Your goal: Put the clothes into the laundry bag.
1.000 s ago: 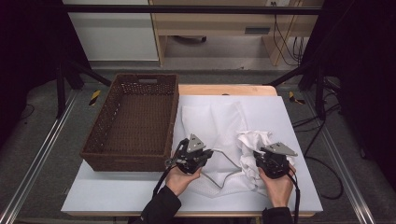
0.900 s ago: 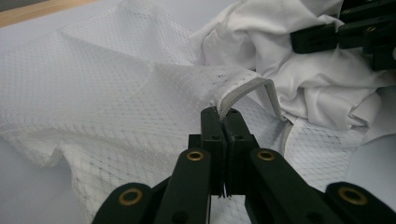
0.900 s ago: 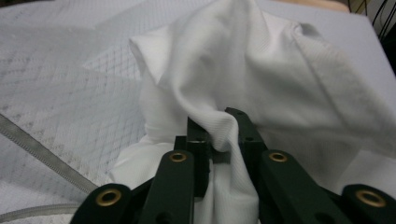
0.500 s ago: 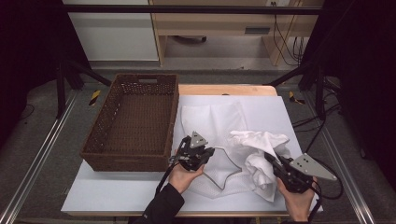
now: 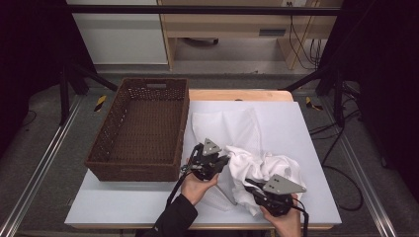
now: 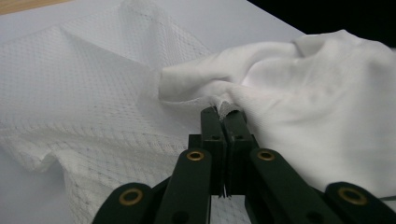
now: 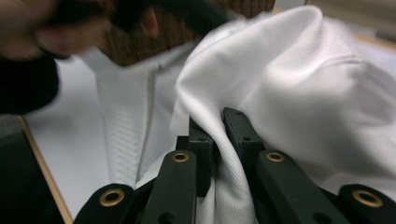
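A crumpled white cloth (image 5: 267, 165) lies heaped at the near right of the white table (image 5: 306, 123), partly over a flat white mesh bag (image 5: 225, 126). My left gripper (image 5: 226, 162) is shut on the cloth's edge (image 6: 224, 105), with the mesh bag (image 6: 88, 98) spread beyond it. My right gripper (image 5: 249, 183) is at the near edge, pointing up and left. It is shut on a thick fold of the cloth (image 7: 299, 79) running between its jaws (image 7: 218, 123), which have just closed further on it.
A brown wicker basket (image 5: 131, 170) stands on the left half of the table, close to my left gripper. The mesh bag's zipper (image 7: 150, 100) runs along its near side. Metal rails and dark floor flank the table.
My right gripper has swung toward the near edge and then left, dragging the cloth into a tighter heap. The left gripper has stayed put, still shut on the cloth's edge.
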{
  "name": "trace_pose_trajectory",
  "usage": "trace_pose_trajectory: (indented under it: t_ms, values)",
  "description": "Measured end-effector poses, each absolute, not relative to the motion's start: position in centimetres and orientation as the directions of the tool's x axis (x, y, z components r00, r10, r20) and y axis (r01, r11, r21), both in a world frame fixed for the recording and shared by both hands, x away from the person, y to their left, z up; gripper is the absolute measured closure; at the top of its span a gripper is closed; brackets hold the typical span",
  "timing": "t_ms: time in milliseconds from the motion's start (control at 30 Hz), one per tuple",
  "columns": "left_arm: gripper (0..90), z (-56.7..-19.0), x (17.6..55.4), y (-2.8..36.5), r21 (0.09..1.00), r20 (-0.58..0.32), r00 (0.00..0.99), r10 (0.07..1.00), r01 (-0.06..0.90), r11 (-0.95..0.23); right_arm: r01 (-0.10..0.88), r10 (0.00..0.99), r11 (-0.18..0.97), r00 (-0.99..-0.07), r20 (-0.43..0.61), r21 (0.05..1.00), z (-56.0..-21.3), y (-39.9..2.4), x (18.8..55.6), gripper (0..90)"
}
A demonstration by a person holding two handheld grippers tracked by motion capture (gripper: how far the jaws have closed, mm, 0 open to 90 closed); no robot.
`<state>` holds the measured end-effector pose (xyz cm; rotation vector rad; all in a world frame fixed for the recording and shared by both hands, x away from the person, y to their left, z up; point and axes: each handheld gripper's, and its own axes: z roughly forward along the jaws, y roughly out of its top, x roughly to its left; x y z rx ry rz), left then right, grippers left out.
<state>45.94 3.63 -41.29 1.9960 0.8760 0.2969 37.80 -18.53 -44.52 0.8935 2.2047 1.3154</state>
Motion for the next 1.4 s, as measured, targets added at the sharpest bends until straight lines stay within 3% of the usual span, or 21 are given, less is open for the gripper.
trace_pose_trajectory:
  t_ms: [100,167,233,267,300,333,367,400,433,467,600,767,833,900,933,967,1033,1067,1167,1400]
  values:
    - [88.8,-41.6,45.8,3.8,0.818,-0.128,0.72,0.682,0.466,-0.338,0.352,0.729,0.366,-0.684,-0.031,0.861,-45.7,-17.7,38.7,79.7]
    - [88.9,-41.9,45.8,4.1,0.814,-0.129,0.719,0.683,0.47,-0.341,0.381,0.748,0.378,-0.662,-0.036,0.844,-46.4,-17.2,39.3,75.5]
    - [88.8,-42.2,45.8,4.3,0.815,-0.131,0.714,0.687,0.473,-0.336,0.382,0.75,0.361,-0.661,-0.021,0.851,-46.3,-17.2,39.2,65.5]
    - [88.8,-42.3,45.8,4.6,0.815,-0.133,0.714,0.687,0.474,-0.335,0.382,0.75,0.361,-0.661,-0.021,0.851,-46.3,-17.2,39.2,65.5]
    - [88.8,-42.4,45.9,4.8,0.814,-0.134,0.714,0.687,0.475,-0.335,0.374,0.749,0.35,-0.663,-0.016,0.859,-45.9,-17.3,39.0,59.7]
    - [88.8,-42.5,45.9,4.9,0.814,-0.135,0.713,0.688,0.476,-0.333,0.349,0.754,0.309,-0.657,-0.005,0.885,-44.7,-17.7,38.3,45.8]
    - [88.8,-42.5,45.9,4.9,0.814,-0.135,0.713,0.688,0.476,-0.333,0.349,0.754,0.309,-0.657,-0.005,0.885,-44.7,-17.7,38.3,45.8]
    - [88.8,-42.5,45.9,5.0,0.815,-0.134,0.712,0.689,0.475,-0.331,0.318,0.777,0.285,-0.629,-0.023,0.904,-43.3,-18.0,37.6,36.1]
    - [88.8,-42.5,45.8,5.0,0.815,-0.132,0.715,0.687,0.473,-0.336,0.318,0.777,0.285,-0.629,-0.023,0.904,-43.3,-18.0,37.6,36.1]
    - [88.8,-42.5,45.8,5.0,0.815,-0.129,0.715,0.687,0.471,-0.337,0.285,0.796,0.261,-0.604,-0.039,0.923,-41.8,-18.2,37.1,28.3]
    - [88.8,-42.6,45.7,4.9,0.816,-0.124,0.717,0.686,0.467,-0.341,0.264,0.823,0.262,-0.563,-0.072,0.928,-40.1,-17.8,37.6,17.8]
    - [88.8,-42.7,45.6,5.0,0.815,-0.118,0.723,0.68,0.462,-0.35,0.342,0.851,0.29,-0.519,-0.077,0.894,-40.4,-16.7,41.5,10.9]
    - [88.8,-42.7,45.6,5.1,0.815,-0.124,0.724,0.679,0.465,-0.347,0.391,0.858,0.296,-0.51,-0.063,0.871,-41.3,-16.4,42.9,13.4]
    - [88.8,-42.9,45.6,5.2,0.812,-0.128,0.727,0.675,0.467,-0.35,0.447,0.855,0.318,-0.516,-0.05,0.836,-42.9,-16.0,44.2,22.7]
    - [88.8,-43.0,45.6,5.3,0.81,-0.128,0.726,0.675,0.47,-0.351,0.465,0.85,0.337,-0.523,-0.053,0.819,-43.6,-15.9,44.4,32.7]
    - [88.8,-43.1,45.7,5.3,0.809,-0.13,0.726,0.675,0.471,-0.352,0.474,0.844,0.354,-0.532,-0.057,0.807,-44.2,-15.9,44.5,50.3]
    - [88.8,-43.2,45.7,5.4,0.808,-0.136,0.725,0.675,0.476,-0.348,0.491,0.841,0.359,-0.538,-0.047,0.793,-44.9,-16.1,44.4,74.0]
    - [88.9,-43.2,45.8,5.4,0.807,-0.137,0.724,0.675,0.477,-0.348,0.484,0.843,0.343,-0.537,-0.036,0.805,-44.8,-16.5,44.0,81.8]
    - [88.8,-43.0,45.9,5.4,0.805,-0.135,0.721,0.68,0.48,-0.348,0.438,0.838,0.306,-0.546,-0.021,0.845,-44.0,-17.7,43.0,85.9]
    - [88.9,-42.3,46.5,4.9,0.799,-0.155,0.695,0.702,0.506,-0.324,0.225,0.725,0.228,-0.689,-0.011,0.947,-41.4,-20.3,38.3,86.3]
